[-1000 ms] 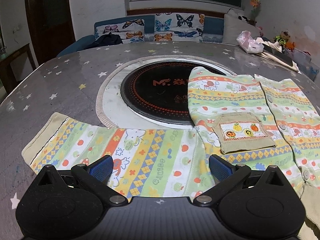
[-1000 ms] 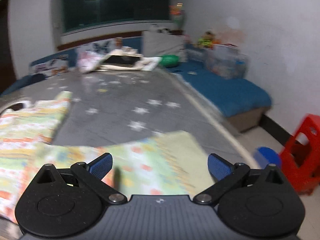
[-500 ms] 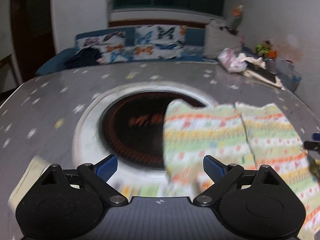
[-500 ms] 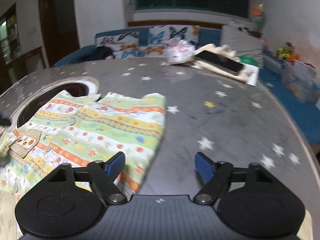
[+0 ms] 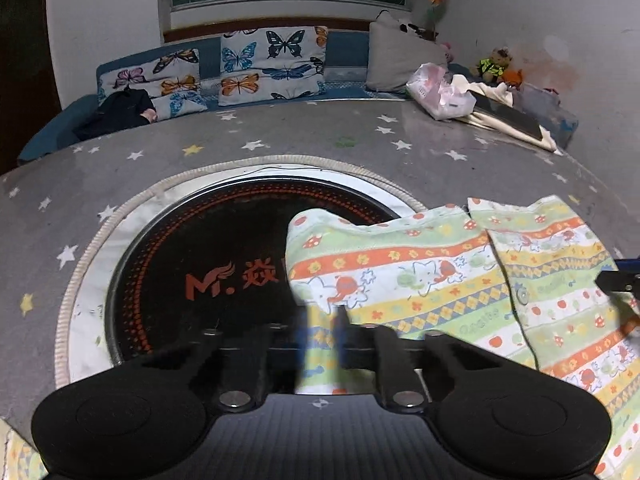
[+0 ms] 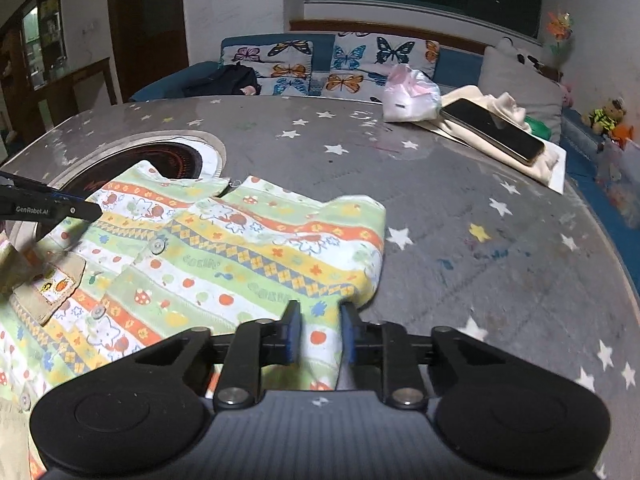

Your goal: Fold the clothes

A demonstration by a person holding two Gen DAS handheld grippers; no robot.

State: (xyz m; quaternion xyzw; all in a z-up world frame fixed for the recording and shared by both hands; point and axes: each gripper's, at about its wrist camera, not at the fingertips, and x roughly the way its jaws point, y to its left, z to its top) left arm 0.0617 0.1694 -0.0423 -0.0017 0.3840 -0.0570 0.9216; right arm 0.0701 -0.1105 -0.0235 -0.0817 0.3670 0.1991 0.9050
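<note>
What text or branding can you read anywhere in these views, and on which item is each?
"GenRobot.AI": on the left hand-held gripper, seen in the right wrist view.
"M." logo plus one Chinese character: on the black cooktop; the rest is hidden under the shirt.
Green lettering on the shirt: too blurred.

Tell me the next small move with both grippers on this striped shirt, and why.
Probably lift both together and carry the held edges across the shirt. The left gripper and right gripper each pinch a fold of its fabric, and the body lies spread flat on the starred table cover, over the black cooktop's edge.
</note>
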